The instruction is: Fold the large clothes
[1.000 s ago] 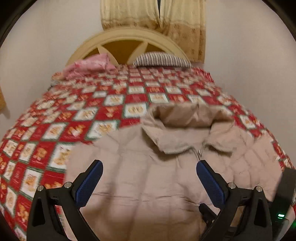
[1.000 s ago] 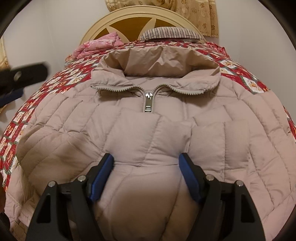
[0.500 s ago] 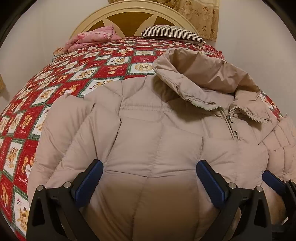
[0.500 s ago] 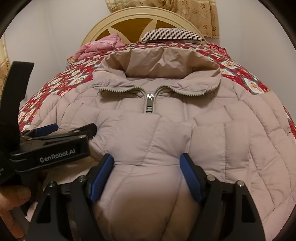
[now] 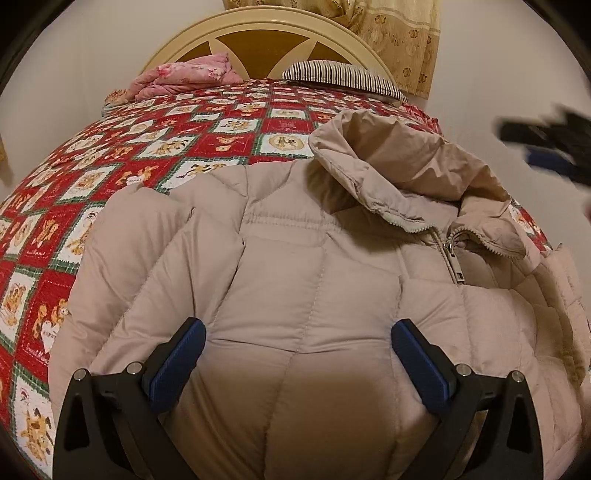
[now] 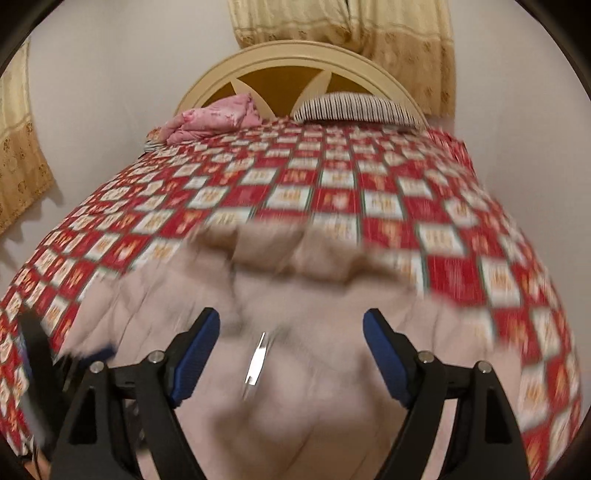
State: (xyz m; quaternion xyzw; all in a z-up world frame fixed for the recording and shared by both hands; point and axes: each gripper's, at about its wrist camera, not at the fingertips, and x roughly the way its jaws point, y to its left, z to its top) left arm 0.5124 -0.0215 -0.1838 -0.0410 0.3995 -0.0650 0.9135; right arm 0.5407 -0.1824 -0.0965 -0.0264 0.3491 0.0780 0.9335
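Observation:
A beige quilted hooded jacket (image 5: 314, 266) lies front up on the bed, zipped, hood toward the headboard. My left gripper (image 5: 297, 332) is open, low over the jacket's chest left of the zip pull (image 5: 453, 260). My right gripper (image 6: 291, 325) is open, raised above the jacket (image 6: 295, 369), whose view is blurred by motion. The right gripper also shows blurred in the left wrist view (image 5: 546, 147) at the upper right. The left gripper shows dimly at the lower left of the right wrist view (image 6: 37, 387).
The bed has a red, white and green patterned quilt (image 5: 122, 173). A pink folded blanket (image 5: 184, 75) and a striped pillow (image 5: 343, 74) lie by the cream headboard (image 6: 295, 62). Curtains (image 6: 343, 26) hang behind; walls close both sides.
My right gripper has lifted up and back from the jacket, still open. My left gripper has come down close over the jacket's left chest and stays there.

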